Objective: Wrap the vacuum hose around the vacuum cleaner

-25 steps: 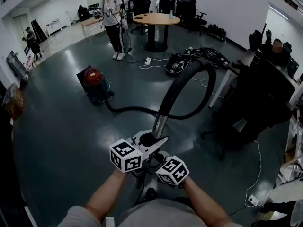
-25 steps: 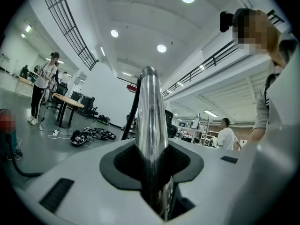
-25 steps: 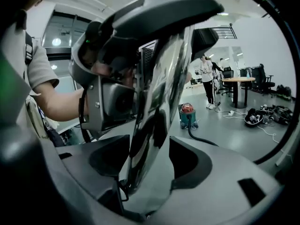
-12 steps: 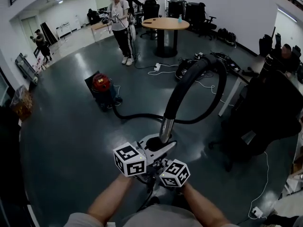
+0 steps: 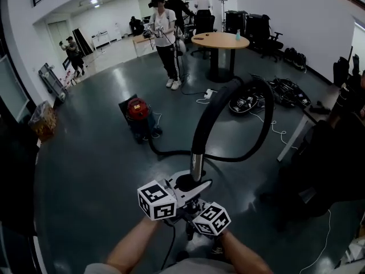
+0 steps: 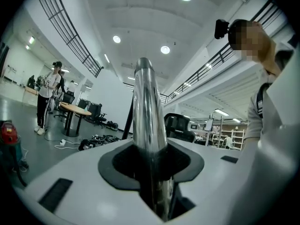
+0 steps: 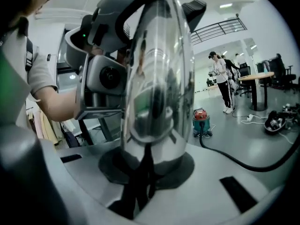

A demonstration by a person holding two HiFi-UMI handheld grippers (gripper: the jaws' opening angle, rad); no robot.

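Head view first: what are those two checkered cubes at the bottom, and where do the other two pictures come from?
No robot here: a person wears a head camera and holds tongs in each hand; the cubes belong to them. Left tongs and right tongs both grip the metal tube of a black hose running to the red vacuum cleaner on the floor. The right jaws have just been closing on the tube. The other pictures come from a camera on each tongs.

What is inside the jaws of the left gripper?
The metal tube, with the left gripper shut on it. The part of the tube below the jaws cannot be seen because the gripper covers it.
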